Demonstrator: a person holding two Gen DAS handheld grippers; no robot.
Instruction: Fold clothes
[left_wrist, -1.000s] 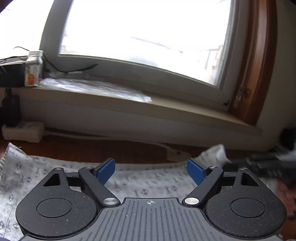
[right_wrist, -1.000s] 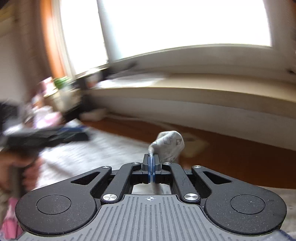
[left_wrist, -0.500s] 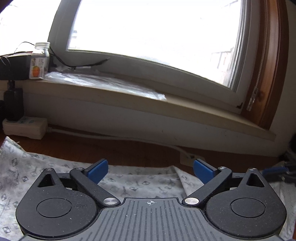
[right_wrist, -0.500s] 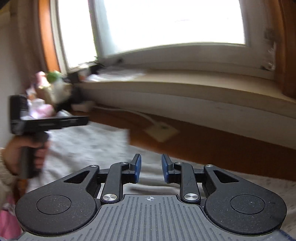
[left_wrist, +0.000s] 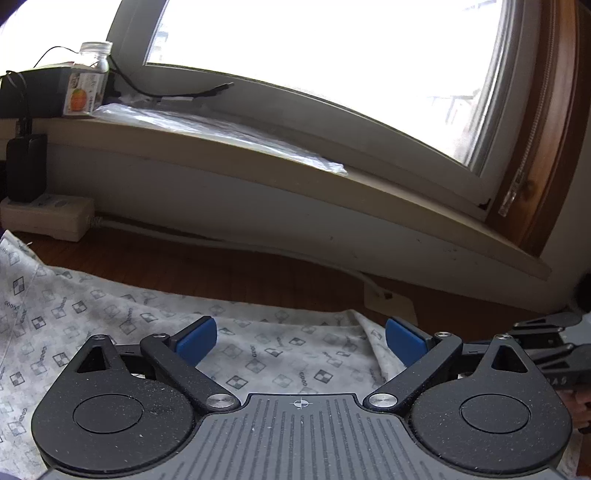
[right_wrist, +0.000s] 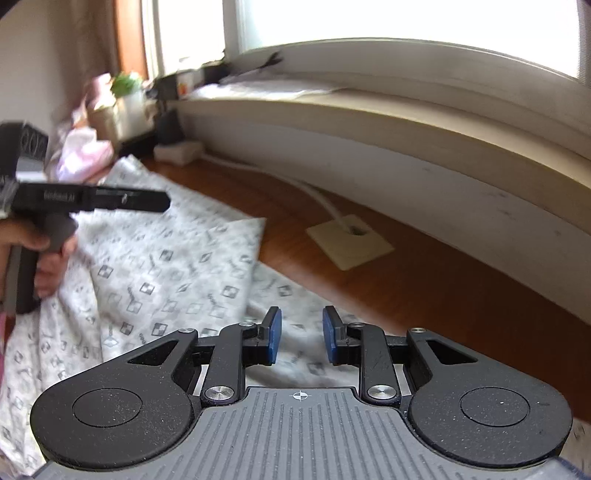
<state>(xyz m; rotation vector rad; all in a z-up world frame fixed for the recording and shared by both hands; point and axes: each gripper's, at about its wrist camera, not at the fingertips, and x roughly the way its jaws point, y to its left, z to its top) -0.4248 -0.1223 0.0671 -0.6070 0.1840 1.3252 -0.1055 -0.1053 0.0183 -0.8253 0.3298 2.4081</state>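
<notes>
L gripper (left_wrist: 301, 338) hovers wide apart, nothing betw. its pads, over the patterned garment (left_wrist: 110, 332) spread on the wooden floor (left_wrist: 258, 273). R gripper (right_wrist: 301, 338) at its 3 o'clock, jaws partly apart, empty, above the cloth's folded edge. Window sill (left_wrist: 258, 162) at 12 o'clock.

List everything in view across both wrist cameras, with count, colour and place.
patterned fabric garment: one, pale grey with dark squares, spread on the wooden floor
clear plastic bottle: one, orange label, on the window sill
power strip: one, cream, floor by wall
black adapter: one, plugged into the strip
flat floor socket: one, cream, floor
pink cloth: one, far corner
left claw: black, blue pads, open above garment
right claw: black, blue pads, partly open, nothing between
hand: one, gripping left handle
</notes>
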